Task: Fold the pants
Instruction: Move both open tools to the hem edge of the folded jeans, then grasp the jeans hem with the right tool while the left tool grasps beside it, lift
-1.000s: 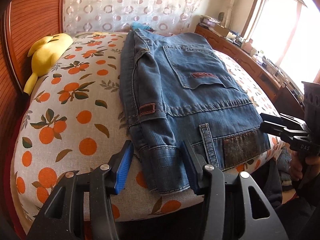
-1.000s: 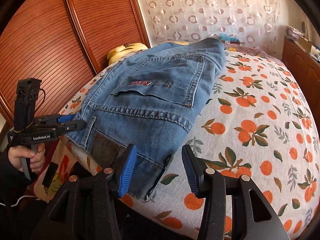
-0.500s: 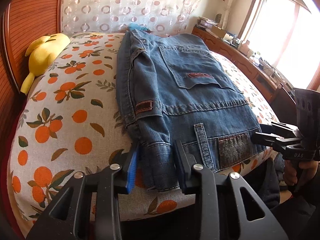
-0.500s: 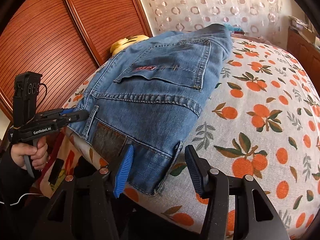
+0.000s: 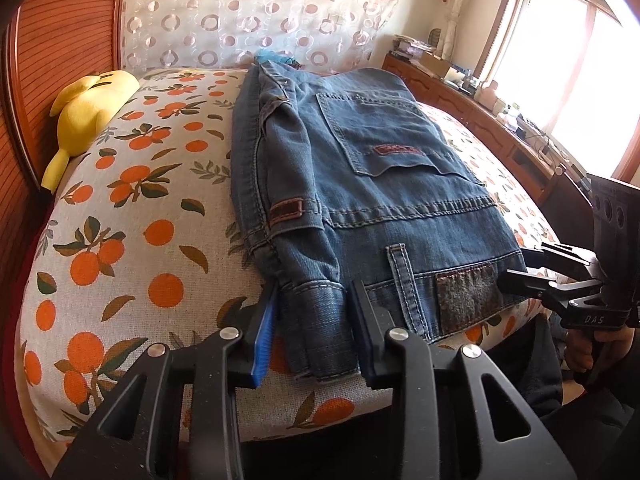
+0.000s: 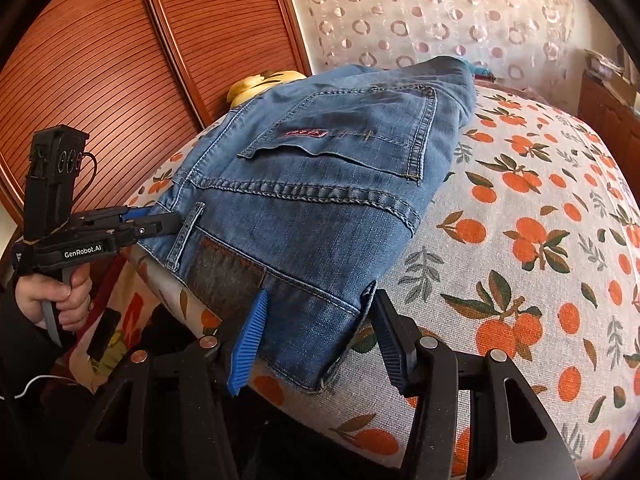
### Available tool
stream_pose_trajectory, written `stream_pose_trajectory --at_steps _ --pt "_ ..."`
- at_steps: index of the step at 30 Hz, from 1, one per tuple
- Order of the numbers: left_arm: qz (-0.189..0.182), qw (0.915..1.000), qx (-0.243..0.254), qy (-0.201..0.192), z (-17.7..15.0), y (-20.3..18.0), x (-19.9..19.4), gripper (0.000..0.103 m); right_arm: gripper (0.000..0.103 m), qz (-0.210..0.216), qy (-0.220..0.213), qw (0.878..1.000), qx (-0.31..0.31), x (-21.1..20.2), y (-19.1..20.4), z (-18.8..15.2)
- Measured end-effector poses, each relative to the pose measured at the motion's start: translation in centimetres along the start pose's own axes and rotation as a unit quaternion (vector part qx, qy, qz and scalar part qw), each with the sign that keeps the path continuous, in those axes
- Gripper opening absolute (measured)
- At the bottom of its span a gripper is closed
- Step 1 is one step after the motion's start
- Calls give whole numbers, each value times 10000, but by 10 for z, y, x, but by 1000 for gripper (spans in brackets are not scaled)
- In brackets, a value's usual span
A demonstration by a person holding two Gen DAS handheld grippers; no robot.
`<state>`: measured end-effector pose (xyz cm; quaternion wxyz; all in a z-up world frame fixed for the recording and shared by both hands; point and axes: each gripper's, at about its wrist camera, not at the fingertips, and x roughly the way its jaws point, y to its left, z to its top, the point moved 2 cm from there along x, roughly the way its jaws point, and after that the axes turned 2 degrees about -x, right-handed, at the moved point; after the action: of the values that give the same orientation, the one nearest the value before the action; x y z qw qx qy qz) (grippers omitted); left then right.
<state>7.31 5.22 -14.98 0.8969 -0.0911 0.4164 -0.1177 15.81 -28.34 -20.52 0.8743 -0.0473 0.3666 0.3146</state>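
Observation:
Blue jeans (image 5: 360,184) lie folded on the bed, back pocket up, waistband at the near edge; they also show in the right wrist view (image 6: 312,200). My left gripper (image 5: 314,328) straddles the waistband's left corner with its jaws closing on the denim. My right gripper (image 6: 320,336) is open around the waistband's right corner, with the cloth between its blue pads (image 6: 248,340). Each gripper shows in the other's view, the left one (image 6: 160,224) and the right one (image 5: 516,272) both at the waistband's edge.
The bed (image 5: 132,240) has an orange-print sheet. A yellow plush toy (image 5: 88,116) lies at its far left by the wooden wardrobe doors (image 6: 120,60). A cluttered wooden sideboard (image 5: 480,112) runs under the window on the right. A patterned curtain (image 5: 240,12) hangs behind.
Both grippers have moved forward onto the waistband corners. The left jaws have narrowed around the denim; the right jaws stay wide open.

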Motion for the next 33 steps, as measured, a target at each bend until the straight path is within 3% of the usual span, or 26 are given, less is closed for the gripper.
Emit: stream_pose_trajectory --at_steps 12,15,17,20,25,33 --pt "-67 9999 -88 -74 -1 1 0 30 49 10 -35 10000 -27 2 -2 -2" --pt "-134 9998 -86 -102 -1 0 -1 23 40 16 -56 10000 -37 1 -2 -3" --pt "-143 9998 -42 -131 0 -5 -4 18 26 28 -130 9999 -78 -2 -2 -2" --pt "-183 9995 -60 -253 7 -11 -13 14 18 61 -252 9994 -223 -12 3 4" --pt "-410 9971 -19 -647 52 -20 -47 13 17 71 -624 9967 -524 -43 14 40" --pt "-412 9905 348 -1264 149 -34 -91 13 16 -140 -1438 9869 -713 -102 3 134"
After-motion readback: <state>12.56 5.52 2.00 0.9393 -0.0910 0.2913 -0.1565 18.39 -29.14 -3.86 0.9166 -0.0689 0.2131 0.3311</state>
